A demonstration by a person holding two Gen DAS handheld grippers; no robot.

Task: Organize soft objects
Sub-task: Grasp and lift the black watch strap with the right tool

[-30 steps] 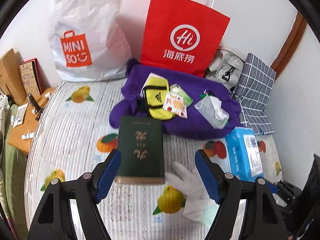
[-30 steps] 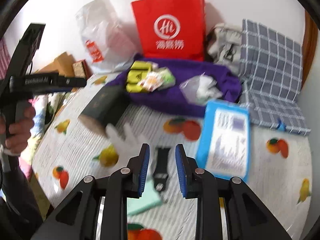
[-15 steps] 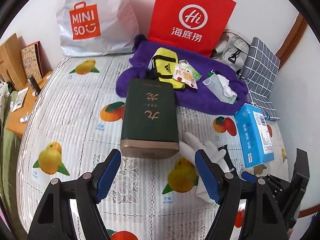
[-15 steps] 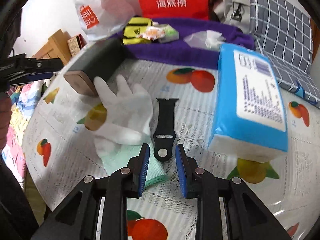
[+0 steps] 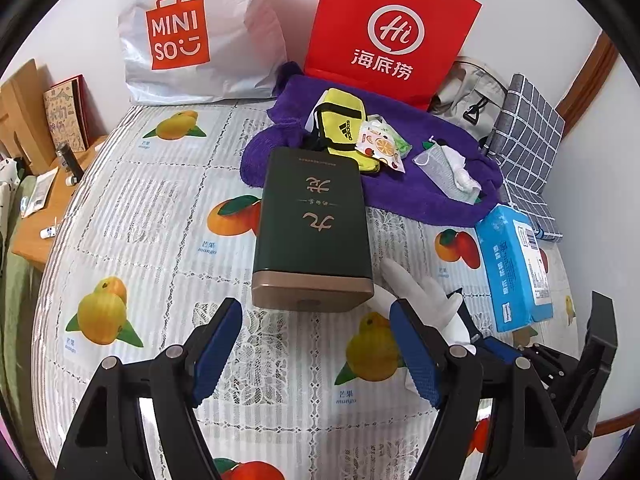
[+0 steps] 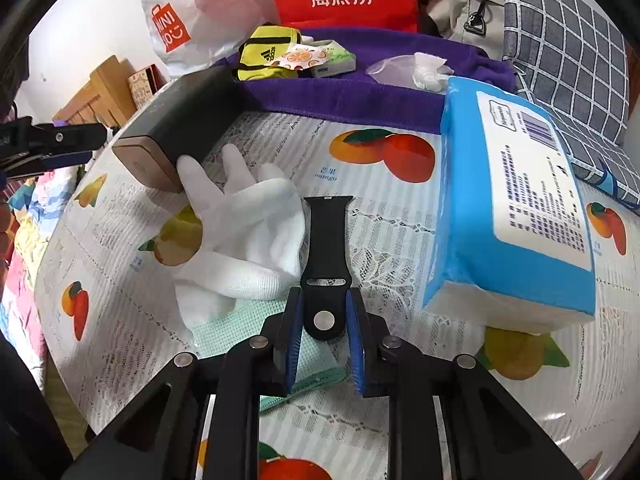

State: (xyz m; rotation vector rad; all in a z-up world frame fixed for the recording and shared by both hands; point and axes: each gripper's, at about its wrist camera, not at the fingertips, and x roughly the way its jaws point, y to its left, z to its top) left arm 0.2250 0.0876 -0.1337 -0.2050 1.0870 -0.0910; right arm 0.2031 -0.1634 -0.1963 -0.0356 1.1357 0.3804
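Right gripper [image 6: 322, 322] closing around black watch strap [image 6: 326, 248] (buckle-hole end), white glove [image 6: 244, 232] beside

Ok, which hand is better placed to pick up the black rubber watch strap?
Right. The right gripper already straddles the black rubber watch strap's near end, its jaws just closing in on it. The left gripper is open over bare tablecloth before the dark green box.

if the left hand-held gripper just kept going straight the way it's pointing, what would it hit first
Most likely the fruit-print tablecloth just short of the dark green box. The left hand-held gripper points steeply down with its jaws open and empty, and the box's gold end lies just beyond its fingertips. Depth is hard to judge in this view.
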